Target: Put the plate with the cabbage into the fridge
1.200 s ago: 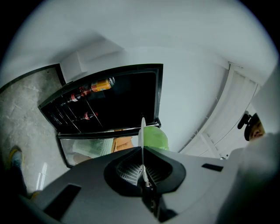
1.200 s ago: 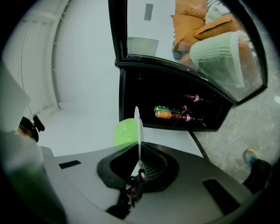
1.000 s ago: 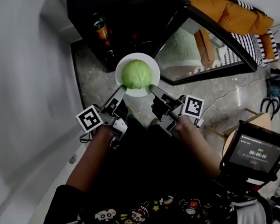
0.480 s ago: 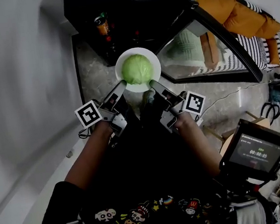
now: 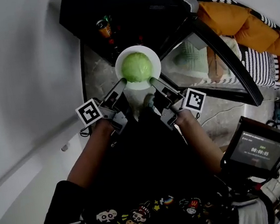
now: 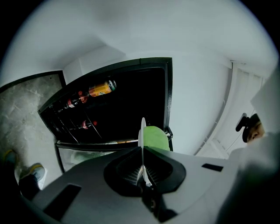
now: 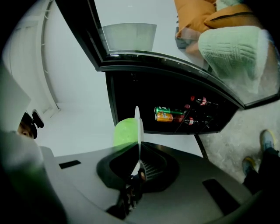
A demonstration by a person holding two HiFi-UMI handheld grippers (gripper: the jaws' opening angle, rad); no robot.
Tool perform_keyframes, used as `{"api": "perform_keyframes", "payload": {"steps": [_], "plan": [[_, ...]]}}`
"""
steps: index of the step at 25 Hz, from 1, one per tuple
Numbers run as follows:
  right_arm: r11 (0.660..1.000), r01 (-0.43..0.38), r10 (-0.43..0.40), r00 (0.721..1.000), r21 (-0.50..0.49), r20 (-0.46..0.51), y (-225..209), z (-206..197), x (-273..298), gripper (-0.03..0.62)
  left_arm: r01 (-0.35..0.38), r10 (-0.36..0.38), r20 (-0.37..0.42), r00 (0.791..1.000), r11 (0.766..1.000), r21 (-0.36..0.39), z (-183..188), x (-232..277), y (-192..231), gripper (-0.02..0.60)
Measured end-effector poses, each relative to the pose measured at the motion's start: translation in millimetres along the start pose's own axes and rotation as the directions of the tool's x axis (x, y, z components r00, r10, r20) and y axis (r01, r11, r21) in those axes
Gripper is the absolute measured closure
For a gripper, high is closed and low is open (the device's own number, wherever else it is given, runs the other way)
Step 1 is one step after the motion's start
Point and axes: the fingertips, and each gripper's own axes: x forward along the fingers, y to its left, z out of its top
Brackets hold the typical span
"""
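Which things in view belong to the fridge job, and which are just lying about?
Job in hand:
plate
cabbage on it
open fridge
left tool and right tool, each shut on the plate's rim

Lying about:
drink cans already in the fridge
orange cushions
timer screen

Glossy plate (image 5: 135, 49), smooth cabbage (image 5: 136, 67), glass fridge door (image 5: 199, 56), speckled stone floor (image 5: 97, 76).
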Motion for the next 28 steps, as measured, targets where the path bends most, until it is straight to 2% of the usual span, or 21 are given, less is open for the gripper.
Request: {"api": "perform_keyframes", "payload": {"steps": [9,14,28], "plan": [[0.999,0.041,-0.041,0.999,0.014,-0.007,-8.9,-2.5,-3.4,0.574,-0.026,0.025,-0.027,0.999,0.999,-0.019,-2.4,-0.3,8.3,0.569],[1.000,0.021,-0.020,0.998,0.019,-0.052,-2.5,1.8,3.8,0.574,-0.042,0.042,0.020,0.999,0.999,0.000,3.0,-1.0,2.4,0.569],[0.998,0.051,-0.051,0.999,0.031,-0.007,2.5,1.8,0.7,0.574,-0.049,0.049,0.000,0.999,0.998,-0.042,1.8,0.4,-1.5,0.569]]}}
